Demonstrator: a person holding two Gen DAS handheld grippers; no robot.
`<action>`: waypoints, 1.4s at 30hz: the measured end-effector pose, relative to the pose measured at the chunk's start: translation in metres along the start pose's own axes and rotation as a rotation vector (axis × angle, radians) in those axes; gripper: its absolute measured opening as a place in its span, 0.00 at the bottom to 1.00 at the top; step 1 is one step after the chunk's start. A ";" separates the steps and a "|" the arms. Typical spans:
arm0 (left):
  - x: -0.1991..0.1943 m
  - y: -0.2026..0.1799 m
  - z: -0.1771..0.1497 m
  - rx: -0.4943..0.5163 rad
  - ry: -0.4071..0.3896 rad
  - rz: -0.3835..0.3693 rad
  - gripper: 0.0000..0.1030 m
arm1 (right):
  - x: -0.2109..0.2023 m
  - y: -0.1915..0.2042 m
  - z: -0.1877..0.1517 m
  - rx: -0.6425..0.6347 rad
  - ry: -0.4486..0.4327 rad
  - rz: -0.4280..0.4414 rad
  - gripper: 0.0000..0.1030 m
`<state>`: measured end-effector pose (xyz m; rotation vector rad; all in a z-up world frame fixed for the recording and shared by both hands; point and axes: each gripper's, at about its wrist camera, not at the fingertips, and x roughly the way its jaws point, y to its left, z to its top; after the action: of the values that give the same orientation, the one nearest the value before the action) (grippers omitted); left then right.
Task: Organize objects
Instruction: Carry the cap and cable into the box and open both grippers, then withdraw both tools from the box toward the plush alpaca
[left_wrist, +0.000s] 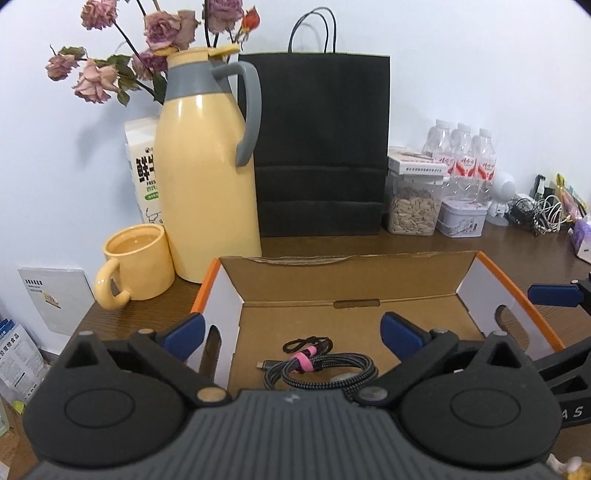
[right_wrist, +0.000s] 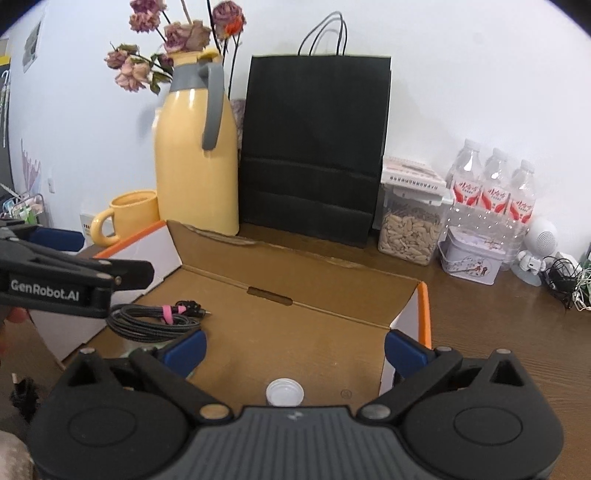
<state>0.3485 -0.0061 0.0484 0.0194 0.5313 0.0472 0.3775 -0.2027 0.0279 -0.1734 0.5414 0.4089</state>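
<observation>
An open cardboard box (left_wrist: 347, 280) with white sides and orange edges lies on the brown table. Inside it rests a coiled braided cable (left_wrist: 325, 369) bound with a pink strap, just under my left gripper (left_wrist: 293, 332), which stands open above the cable without touching it. In the right wrist view the cable (right_wrist: 155, 319) sits at the box's left end. My right gripper (right_wrist: 295, 350) is open over the box (right_wrist: 424, 302) floor. A white ribbed cap (right_wrist: 284, 393) shows between its jaws; whatever is below the cap is hidden by the gripper's body.
Behind the box stand a yellow jug (left_wrist: 207, 177), a yellow mug (left_wrist: 136, 266), a black paper bag (left_wrist: 321, 147), a jar of seeds (left_wrist: 413, 206), a tin (left_wrist: 463, 218) and water bottles (left_wrist: 465, 162). Tangled cables (left_wrist: 543, 214) lie far right.
</observation>
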 end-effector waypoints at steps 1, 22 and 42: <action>-0.006 0.000 0.000 -0.001 -0.007 -0.001 1.00 | -0.005 0.001 0.001 0.000 -0.009 -0.002 1.00; -0.158 0.029 -0.068 -0.054 -0.113 -0.090 1.00 | -0.171 0.022 -0.062 -0.021 -0.220 0.041 1.00; -0.187 0.065 -0.155 -0.151 -0.025 -0.041 1.00 | -0.191 0.010 -0.172 -0.008 -0.165 0.150 1.00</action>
<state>0.1058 0.0499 0.0114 -0.1377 0.5023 0.0465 0.1449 -0.3023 -0.0162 -0.1058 0.3914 0.5665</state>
